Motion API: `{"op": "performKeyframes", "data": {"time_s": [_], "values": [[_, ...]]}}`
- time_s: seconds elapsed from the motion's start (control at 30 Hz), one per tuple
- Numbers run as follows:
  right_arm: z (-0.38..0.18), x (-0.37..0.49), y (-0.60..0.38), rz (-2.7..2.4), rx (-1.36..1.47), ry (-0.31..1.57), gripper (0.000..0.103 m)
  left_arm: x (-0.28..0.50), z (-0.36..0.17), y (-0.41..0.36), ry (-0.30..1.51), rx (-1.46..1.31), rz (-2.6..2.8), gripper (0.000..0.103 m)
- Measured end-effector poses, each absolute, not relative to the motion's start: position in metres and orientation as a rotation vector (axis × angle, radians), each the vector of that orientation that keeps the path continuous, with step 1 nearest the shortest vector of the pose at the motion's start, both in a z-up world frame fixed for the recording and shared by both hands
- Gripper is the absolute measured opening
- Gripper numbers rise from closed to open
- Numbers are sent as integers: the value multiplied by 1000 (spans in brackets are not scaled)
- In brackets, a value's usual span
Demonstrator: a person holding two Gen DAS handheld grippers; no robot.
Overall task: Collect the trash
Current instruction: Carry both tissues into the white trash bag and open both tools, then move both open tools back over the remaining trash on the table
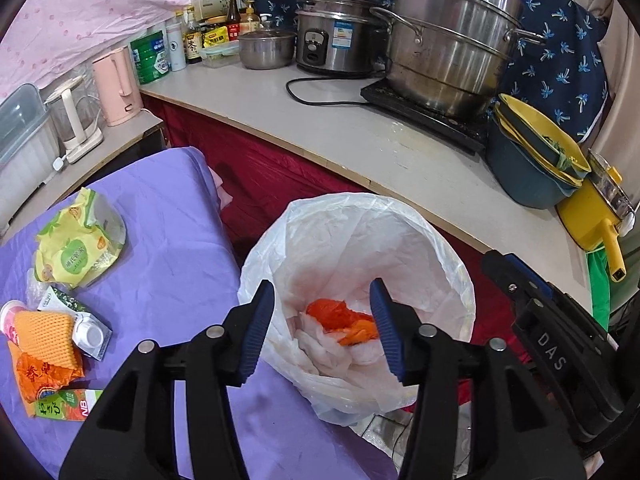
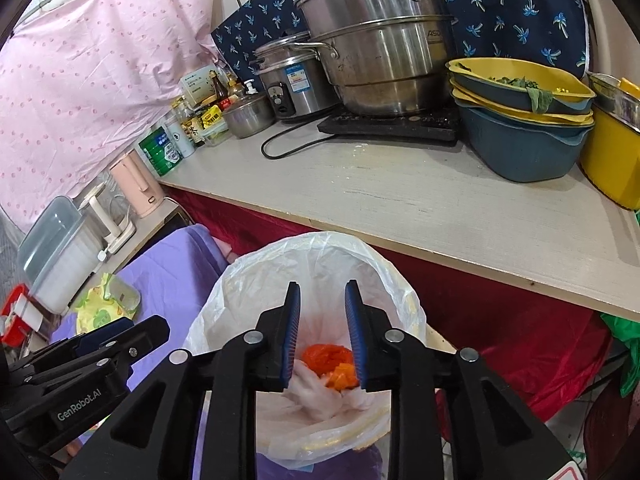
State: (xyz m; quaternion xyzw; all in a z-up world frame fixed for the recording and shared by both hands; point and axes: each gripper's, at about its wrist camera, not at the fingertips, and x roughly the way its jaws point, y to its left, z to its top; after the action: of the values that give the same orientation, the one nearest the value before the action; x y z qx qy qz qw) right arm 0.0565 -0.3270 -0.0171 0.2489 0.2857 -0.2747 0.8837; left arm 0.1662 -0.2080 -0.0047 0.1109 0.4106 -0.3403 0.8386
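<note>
Both my grippers hang over the bin lined with a white plastic bag, which stands between the purple-covered table and the pale kitchen counter. My left gripper is spread apart above the bin's mouth, with nothing between its blue pads. My right gripper, just to the bin's right side, stands narrowly parted and likewise grips nothing.

Down in the bin lie a crumpled orange wrapper and some white paper, seen through the gap of each tool.

More trash waits on the table left of the bin: a yellow-green snack bag farthest from me, then a small green-and-white carton, an orange foam net lying against it, a pink cup beside that, an orange wrapper and a green juice box nearest me.

On the counter behind the bin stand a tall steel steamer pot on a black hob, a rice cooker and stacked blue-and-yellow basins.
</note>
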Motion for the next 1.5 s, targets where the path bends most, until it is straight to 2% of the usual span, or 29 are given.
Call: {"op": "performKeyframes", "data": {"time_s": [0.13,0.33,0.53,1.03,1.1,1.5], "values": [[-11,57,-322,-567,506,587,34,170,0,-198,862,207,-697,56],[0,57,-307,-546,485,575,38,174,10,-175,826,186,-637,61],[11,63,-285,-508,460,569,42,178,17,-141,794,158,-564,63],[18,101,-205,-377,384,607,45,198,22,-41,772,87,-409,63],[18,106,-194,-359,372,613,48,201,21,-26,770,79,-386,63],[10,142,-119,-238,302,671,50,216,10,60,789,8,-254,77]]}}
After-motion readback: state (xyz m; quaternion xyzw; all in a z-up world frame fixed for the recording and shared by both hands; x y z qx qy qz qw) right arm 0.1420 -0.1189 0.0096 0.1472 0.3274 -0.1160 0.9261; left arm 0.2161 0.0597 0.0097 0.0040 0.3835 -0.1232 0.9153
